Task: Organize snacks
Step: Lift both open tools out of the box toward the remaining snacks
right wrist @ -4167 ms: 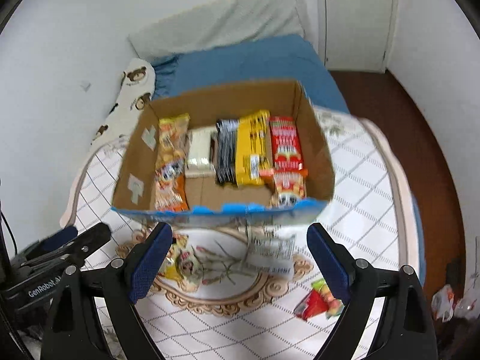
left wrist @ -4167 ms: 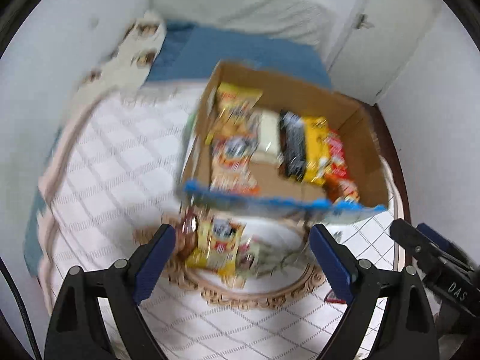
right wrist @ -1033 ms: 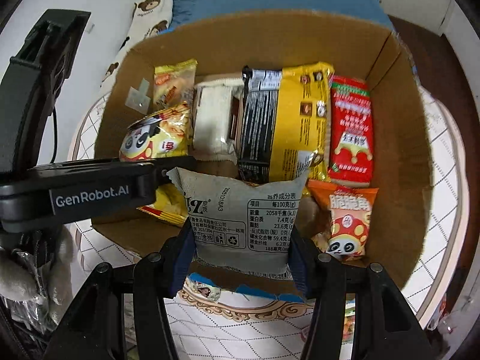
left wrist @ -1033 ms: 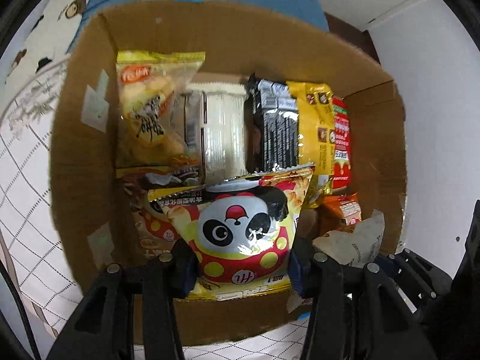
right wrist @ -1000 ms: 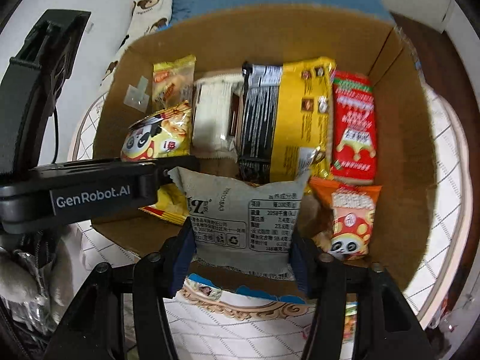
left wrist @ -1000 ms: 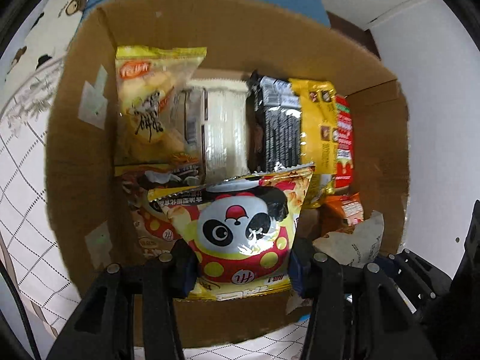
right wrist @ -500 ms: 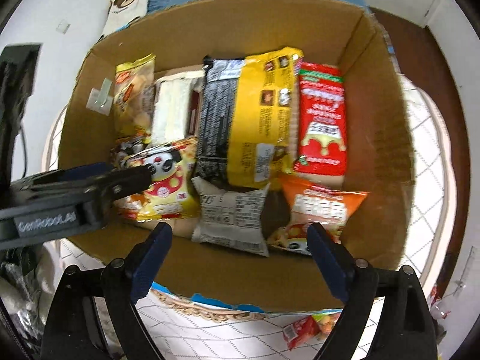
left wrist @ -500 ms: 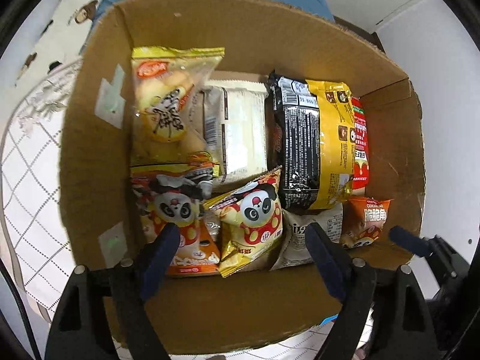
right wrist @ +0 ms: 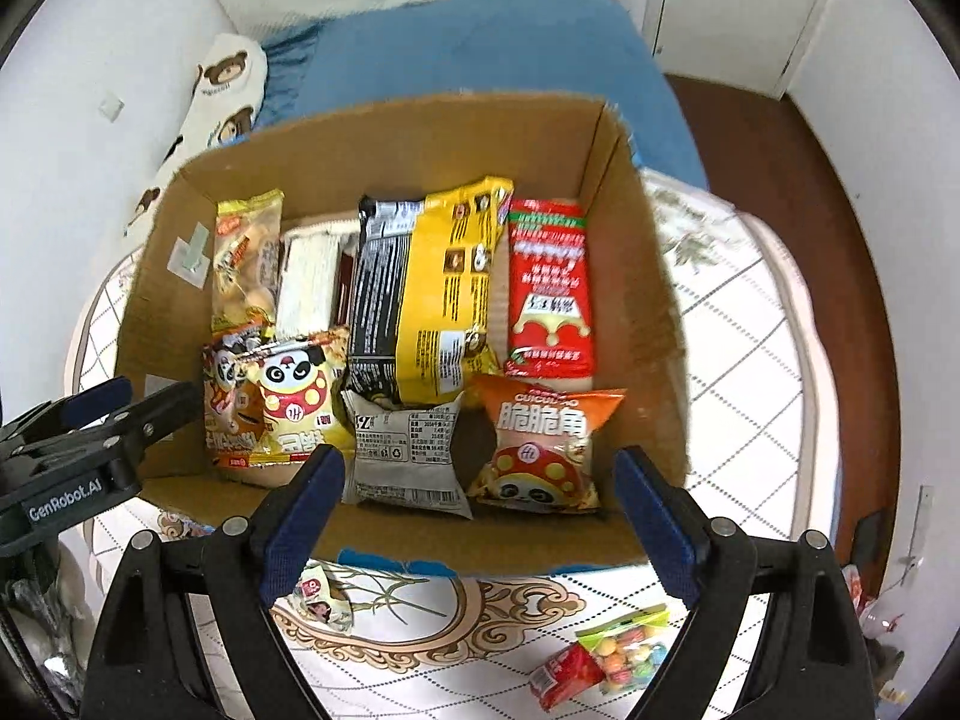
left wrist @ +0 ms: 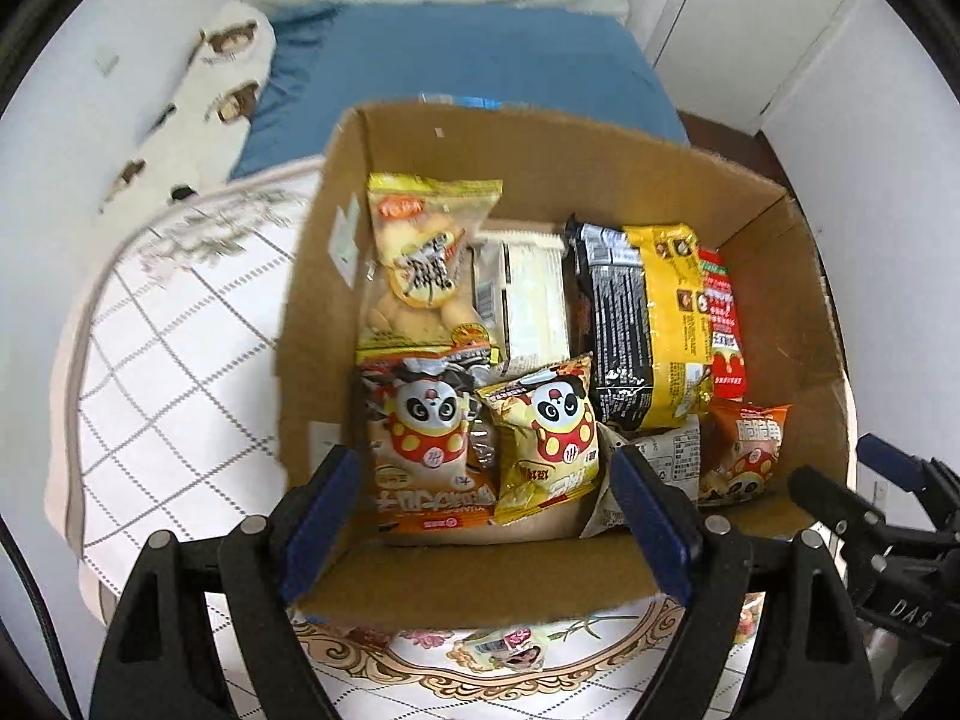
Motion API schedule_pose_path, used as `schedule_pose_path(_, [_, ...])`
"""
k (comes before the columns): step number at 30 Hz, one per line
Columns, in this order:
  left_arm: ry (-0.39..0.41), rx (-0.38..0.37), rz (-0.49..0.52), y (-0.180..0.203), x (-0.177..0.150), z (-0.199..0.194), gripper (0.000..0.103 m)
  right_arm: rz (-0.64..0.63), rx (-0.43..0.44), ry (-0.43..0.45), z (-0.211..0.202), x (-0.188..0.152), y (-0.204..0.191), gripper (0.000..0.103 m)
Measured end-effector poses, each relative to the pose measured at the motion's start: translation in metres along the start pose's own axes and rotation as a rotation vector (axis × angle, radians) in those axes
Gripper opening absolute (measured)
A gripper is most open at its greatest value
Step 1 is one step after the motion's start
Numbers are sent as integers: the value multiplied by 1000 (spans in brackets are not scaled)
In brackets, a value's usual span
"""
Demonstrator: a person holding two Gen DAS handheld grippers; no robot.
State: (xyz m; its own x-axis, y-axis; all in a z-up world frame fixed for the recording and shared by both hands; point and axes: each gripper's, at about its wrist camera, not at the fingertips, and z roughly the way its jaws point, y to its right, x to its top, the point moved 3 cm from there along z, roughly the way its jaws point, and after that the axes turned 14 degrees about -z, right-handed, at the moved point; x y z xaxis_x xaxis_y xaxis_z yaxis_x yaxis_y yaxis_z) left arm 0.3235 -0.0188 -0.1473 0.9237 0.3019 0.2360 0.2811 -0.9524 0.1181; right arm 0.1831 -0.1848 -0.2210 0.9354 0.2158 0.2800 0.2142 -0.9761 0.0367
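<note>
Above the open cardboard box (right wrist: pixel 636 276) on the patterned tablecloth (right wrist: pixel 738 360), both tools hang pointing steeply down with nothing in them: the left gripper (left wrist: pixel 486 516) has its blue pads spread wide over the near wall of the box, and the right gripper (right wrist: pixel 480 510) stands just as wide, empty too. Inside the box the snacks lie packed side by side: a yellow panda bag (left wrist: pixel 549 426) rests in the front row between an orange panda bag (left wrist: pixel 426 438) at the left and a grey packet (right wrist: pixel 408 450) lying label-side up, with an orange corn-snack bag (right wrist: pixel 546 444) at the front right corner. Behind them lie a clear bag of biscuits (left wrist: pixel 426 264), a white wrapped pack (left wrist: pixel 534 300), a black-and-yellow bag (right wrist: pixel 426 294) and a red packet (right wrist: pixel 549 288). Outside the box, on the cloth near the right gripper, lie a small candy bag (right wrist: pixel 606 654) and another small packet (right wrist: pixel 318 594) just beside the box's blue-taped front edge
</note>
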Motion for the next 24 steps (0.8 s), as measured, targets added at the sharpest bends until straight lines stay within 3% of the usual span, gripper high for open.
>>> schedule_pose_path(10, [174,-23,32,-4,-41,-63,85,-31,-67,152,-65,-27,-14,93])
schedule_pose_path(24, [346,-49,50,-8,-85,-141,85,-1,-56,308,-139,-73,-31,97])
